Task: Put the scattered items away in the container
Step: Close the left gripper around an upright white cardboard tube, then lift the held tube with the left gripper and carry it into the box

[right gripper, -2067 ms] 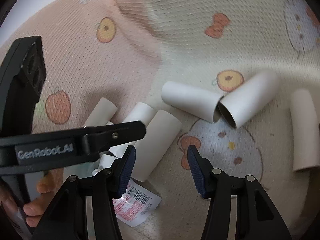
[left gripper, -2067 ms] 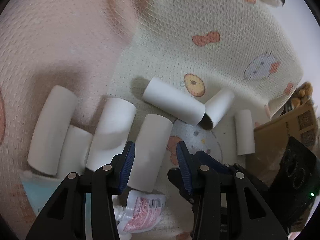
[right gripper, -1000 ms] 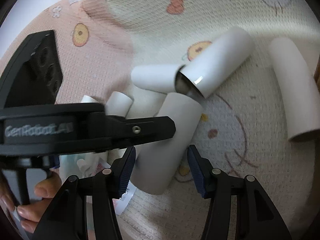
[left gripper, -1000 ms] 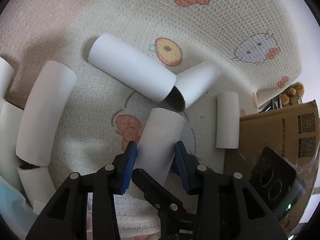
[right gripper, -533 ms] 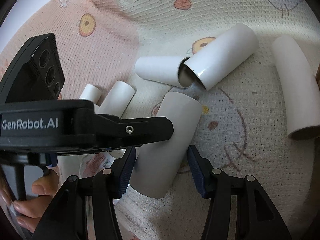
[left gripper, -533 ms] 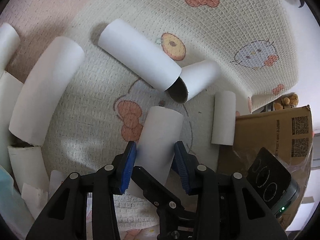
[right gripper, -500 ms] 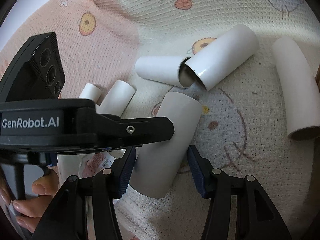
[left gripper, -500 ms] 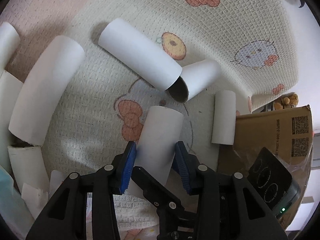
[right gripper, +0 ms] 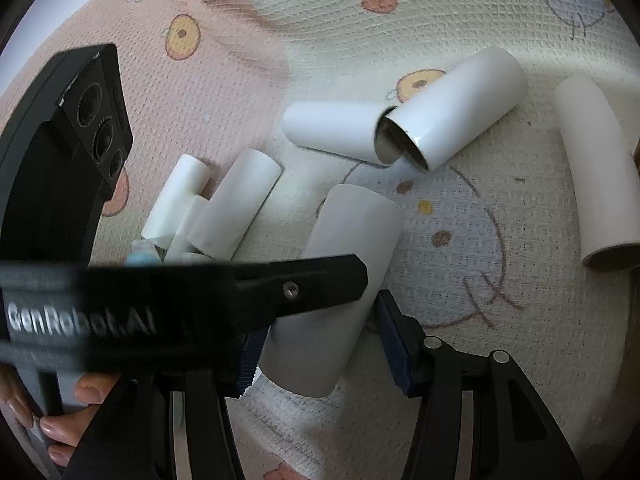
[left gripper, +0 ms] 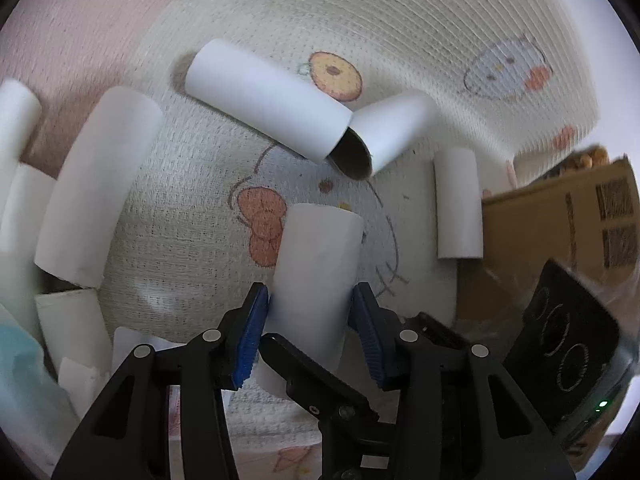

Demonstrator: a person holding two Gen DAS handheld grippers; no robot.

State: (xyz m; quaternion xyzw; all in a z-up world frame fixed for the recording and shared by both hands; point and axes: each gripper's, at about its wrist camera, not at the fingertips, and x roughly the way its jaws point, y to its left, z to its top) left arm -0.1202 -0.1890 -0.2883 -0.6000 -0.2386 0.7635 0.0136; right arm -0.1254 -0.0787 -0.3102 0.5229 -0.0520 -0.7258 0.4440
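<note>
Both grippers crowd one white cardboard tube (left gripper: 316,268) lying on the cartoon-print blanket (left gripper: 420,28). The left gripper (left gripper: 308,334) straddles it – its jaws have just been widening and the blue pads now stand slightly clear of the tube's sides. The right gripper (right gripper: 320,352) brackets the tube's near end, jaws apart, a gap on its right side. Just beyond the tube, two more tubes (left gripper: 268,100) meet end to end. A cardboard box (left gripper: 560,232) sits right of it.

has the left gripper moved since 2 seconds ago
Yes. The left gripper has moved right, away from the side-by-side tubes, and now straddles the tube beside the orange bow.
</note>
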